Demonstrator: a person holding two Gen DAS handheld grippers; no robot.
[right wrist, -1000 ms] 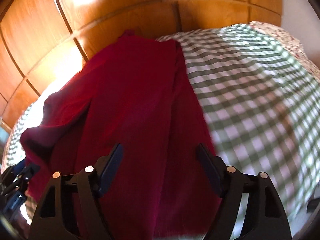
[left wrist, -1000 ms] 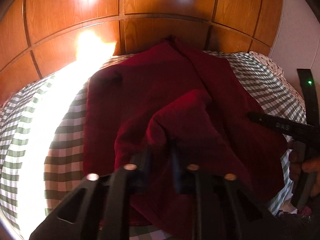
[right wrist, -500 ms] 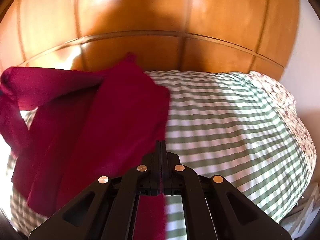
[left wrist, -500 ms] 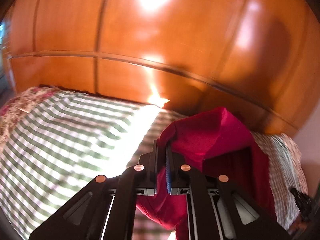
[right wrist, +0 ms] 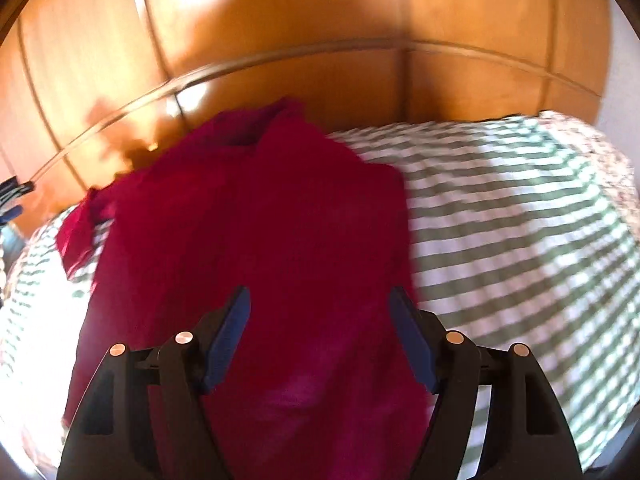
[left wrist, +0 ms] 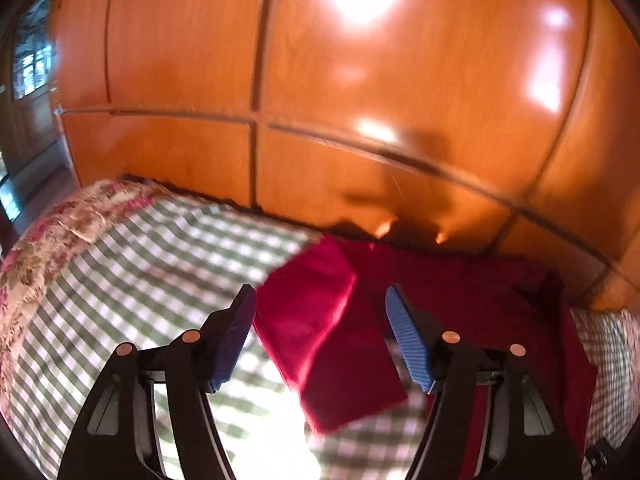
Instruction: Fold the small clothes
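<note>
Both your grippers have just been opening and have let go of the red garment. Your left gripper stands released, a bright red flap lower centre beyond its jaws, not pinched. Your right gripper stands released above the cloth, which lies centre-left on the green checked bedspread before the wooden panelling. No writing is legible.
</note>
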